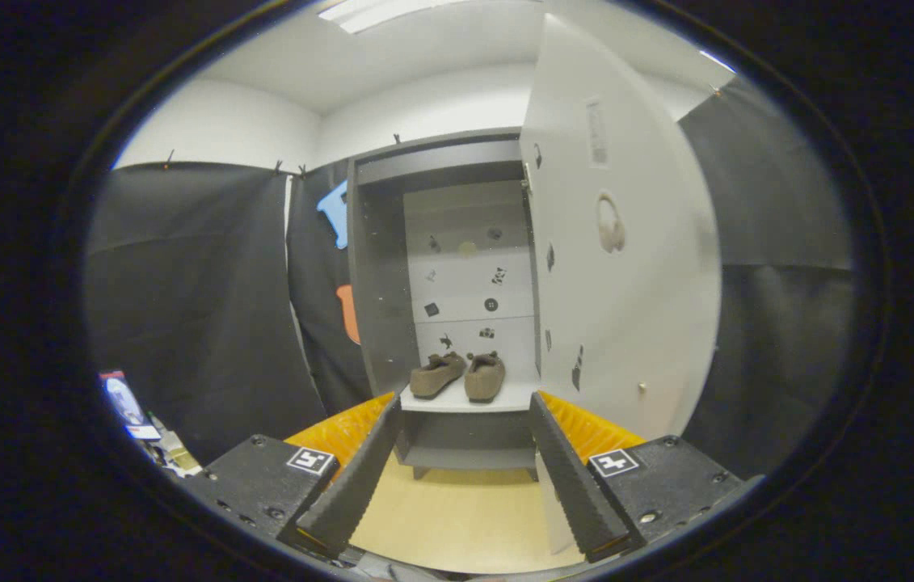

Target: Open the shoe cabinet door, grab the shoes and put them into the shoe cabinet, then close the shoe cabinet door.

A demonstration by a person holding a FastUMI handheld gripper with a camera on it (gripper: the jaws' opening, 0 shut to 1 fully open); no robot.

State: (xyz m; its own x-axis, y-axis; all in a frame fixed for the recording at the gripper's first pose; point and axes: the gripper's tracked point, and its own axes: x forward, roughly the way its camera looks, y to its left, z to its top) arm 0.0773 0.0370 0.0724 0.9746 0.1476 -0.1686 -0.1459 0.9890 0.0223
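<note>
A grey shoe cabinet (380, 275) stands straight ahead with its white door (618, 267) swung open to the right. Two brown shoes (461, 376) sit side by side on the cabinet's white shelf (457, 400), toes pointing toward me. My gripper (463, 412) is open, its two black ribbed fingers (360, 473) spread wide apart with nothing between them. The shoes and shelf lie beyond the fingertips, seen through the gap. The door's lower edge stands just beyond the right finger.
Black cloth walls close in on the left and right. A light wooden floor (457, 517) stretches from the fingers to the cabinet's base. Some small items (133, 412) lie low at the far left. A lower shelf (469, 457) sits under the shoes.
</note>
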